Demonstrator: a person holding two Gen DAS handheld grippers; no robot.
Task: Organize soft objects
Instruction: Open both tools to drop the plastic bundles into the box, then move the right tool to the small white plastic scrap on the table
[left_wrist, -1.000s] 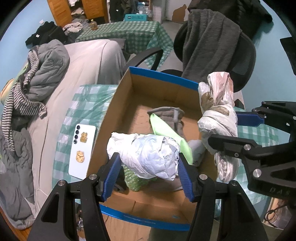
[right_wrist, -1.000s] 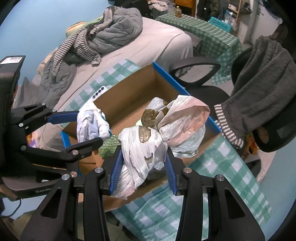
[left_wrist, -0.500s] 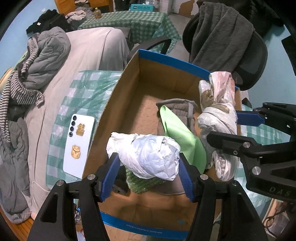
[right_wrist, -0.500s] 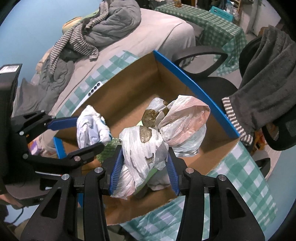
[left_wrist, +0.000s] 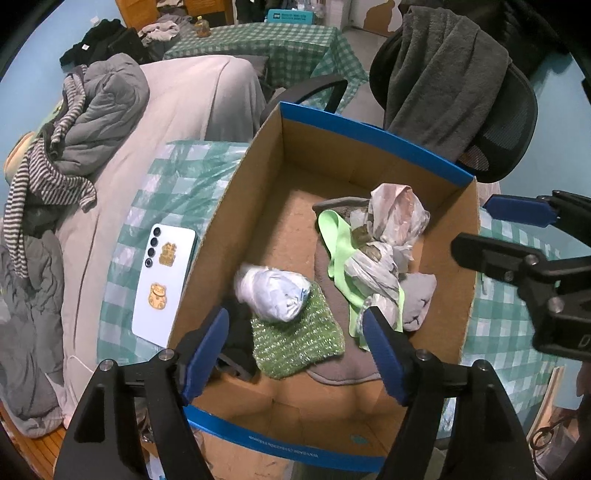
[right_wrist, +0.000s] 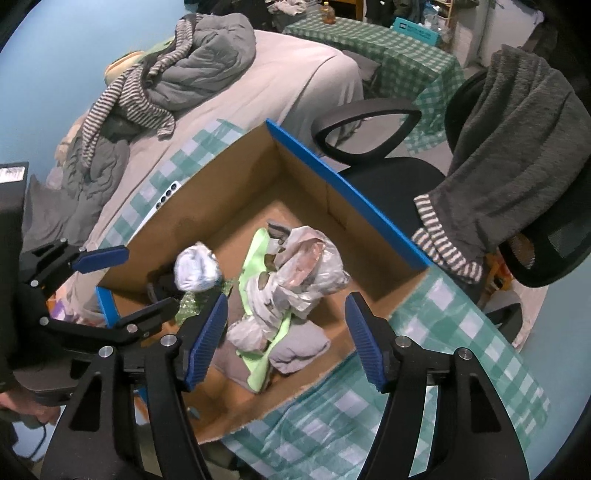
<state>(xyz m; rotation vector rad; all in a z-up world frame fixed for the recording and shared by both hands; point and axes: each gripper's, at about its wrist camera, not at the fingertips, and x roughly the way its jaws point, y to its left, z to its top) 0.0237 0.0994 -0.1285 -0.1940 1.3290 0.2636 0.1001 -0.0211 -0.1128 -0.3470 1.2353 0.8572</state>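
Observation:
A cardboard box with blue rims (left_wrist: 373, 136) (right_wrist: 340, 181) stands on the checked table. Inside lie a white crumpled bag bundle (left_wrist: 275, 291) (right_wrist: 195, 271) on a green knit cloth (left_wrist: 295, 343), a knotted grey-pink plastic bag bundle (left_wrist: 388, 236) (right_wrist: 295, 280), a light green strap (left_wrist: 336, 240) (right_wrist: 258, 251) and grey cloths (left_wrist: 417, 299) (right_wrist: 295, 350). My left gripper (left_wrist: 295, 350) (right_wrist: 122, 280) is open and empty above the box's near end. My right gripper (right_wrist: 286, 339) (left_wrist: 495, 232) is open and empty above the box's right side.
A white phone (left_wrist: 164, 284) lies on the checked cloth left of the box. A black office chair with a grey towel (left_wrist: 447, 77) (right_wrist: 509, 155) stands behind the box. A bed with heaped clothes (left_wrist: 85, 114) (right_wrist: 192, 62) is to the left.
Both grippers opened. The white bundle dropped from the left gripper and the plastic bag bundle from the right one, into the box.

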